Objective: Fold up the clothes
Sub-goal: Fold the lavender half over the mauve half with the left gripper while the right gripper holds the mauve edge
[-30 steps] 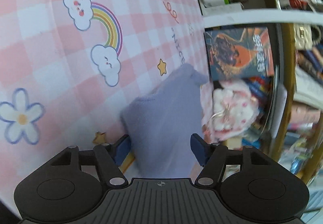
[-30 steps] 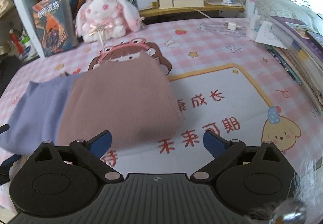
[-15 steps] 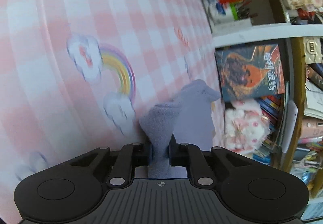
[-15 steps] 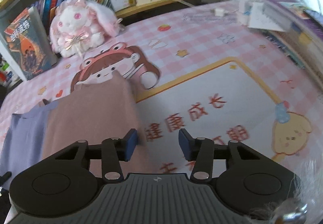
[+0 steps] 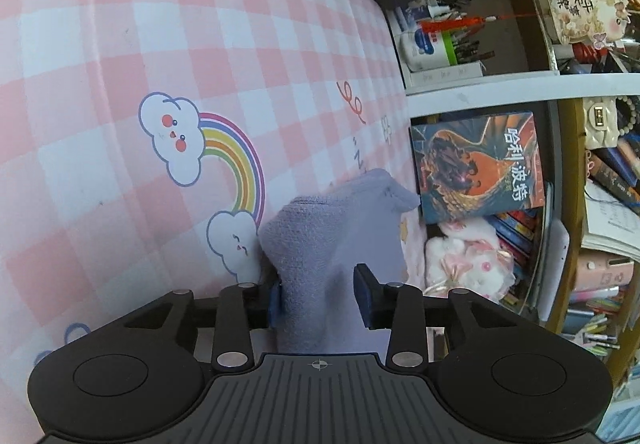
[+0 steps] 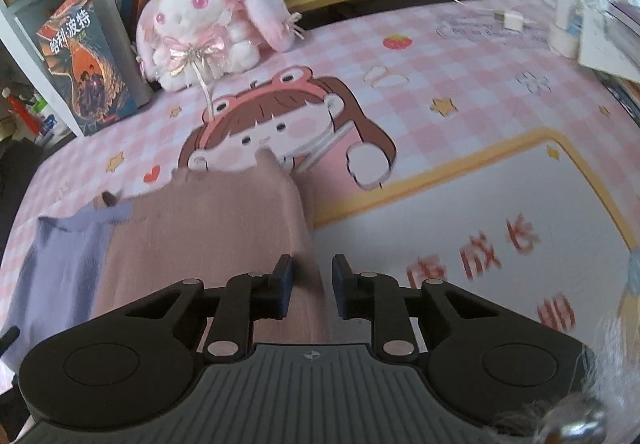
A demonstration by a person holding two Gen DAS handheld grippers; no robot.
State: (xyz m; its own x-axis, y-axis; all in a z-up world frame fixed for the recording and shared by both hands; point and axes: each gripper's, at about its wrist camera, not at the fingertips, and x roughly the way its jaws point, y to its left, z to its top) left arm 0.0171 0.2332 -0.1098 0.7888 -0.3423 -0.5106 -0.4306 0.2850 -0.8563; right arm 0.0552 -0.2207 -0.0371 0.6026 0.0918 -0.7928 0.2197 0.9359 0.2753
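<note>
A folded dusty-pink garment (image 6: 208,236) lies on the pink checked mat (image 6: 460,56), with a lavender cloth (image 6: 60,264) against its left side. My right gripper (image 6: 312,284) is shut on the pink garment's right edge, near its front corner. In the left wrist view the lavender cloth (image 5: 340,220) stands up in a bunched fold between the fingers of my left gripper (image 5: 320,292). That gripper's jaws are parted, and the left fingertip (image 5: 275,302) touches the cloth. The cloth's lower part is hidden behind the gripper body.
A white and pink plush rabbit (image 6: 200,16) and an upright book (image 6: 84,64) stand at the mat's far left, below shelves packed with books. A charger with its cable (image 6: 510,18) and stacked books lie at the far right. Bottles (image 5: 424,44) stand past the mat's edge.
My left gripper, shut on the lavender fold half a second ago, has parted its jaws. My right gripper has narrowed from wide open onto the pink garment's edge and moved left.
</note>
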